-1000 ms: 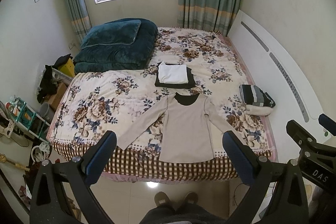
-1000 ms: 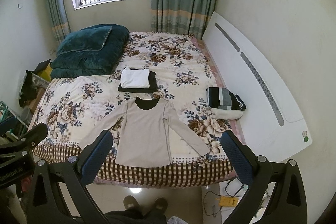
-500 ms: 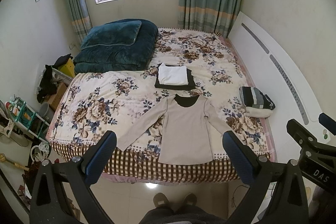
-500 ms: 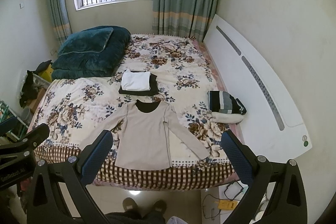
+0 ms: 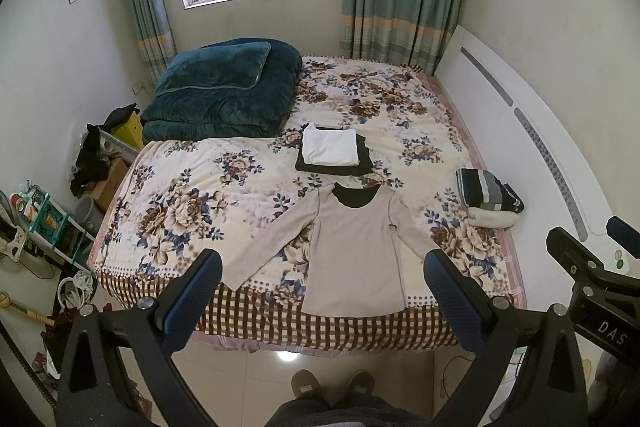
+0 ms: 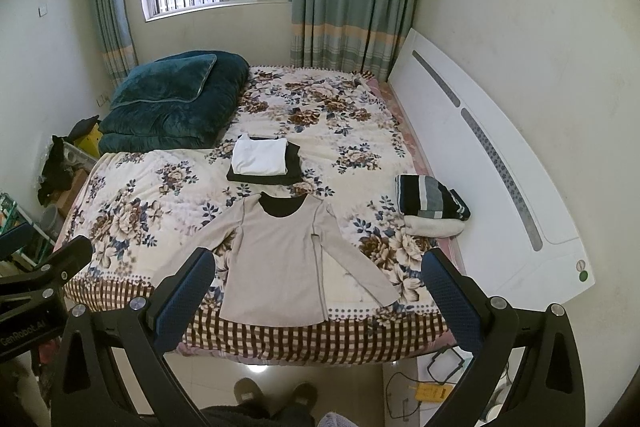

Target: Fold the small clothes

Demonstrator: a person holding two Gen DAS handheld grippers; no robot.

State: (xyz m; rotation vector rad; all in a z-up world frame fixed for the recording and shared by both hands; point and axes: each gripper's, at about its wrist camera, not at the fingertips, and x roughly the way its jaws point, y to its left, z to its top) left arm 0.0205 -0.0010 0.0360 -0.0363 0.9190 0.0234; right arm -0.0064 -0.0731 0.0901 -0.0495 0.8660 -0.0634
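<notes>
A beige long-sleeved top (image 5: 352,251) with a black collar lies spread flat, sleeves out, at the near edge of the floral bed (image 5: 192,195); it also shows in the right wrist view (image 6: 280,259). Behind it lies a stack of folded clothes, white on black (image 5: 332,153) (image 6: 264,163). My left gripper (image 5: 324,291) is open and empty, held well back above the floor in front of the bed. My right gripper (image 6: 316,291) is open and empty too, beside the left one.
A striped folded garment on a white one (image 5: 490,199) lies at the bed's right edge by the white headboard (image 5: 520,131). A teal quilt (image 5: 224,95) sits at the far left. Shelves and clutter (image 5: 48,219) stand left of the bed. My feet (image 5: 332,385) are on the tiled floor.
Both grippers have drawn slightly back and up from the bed; the view widens. The clothes have not moved.
</notes>
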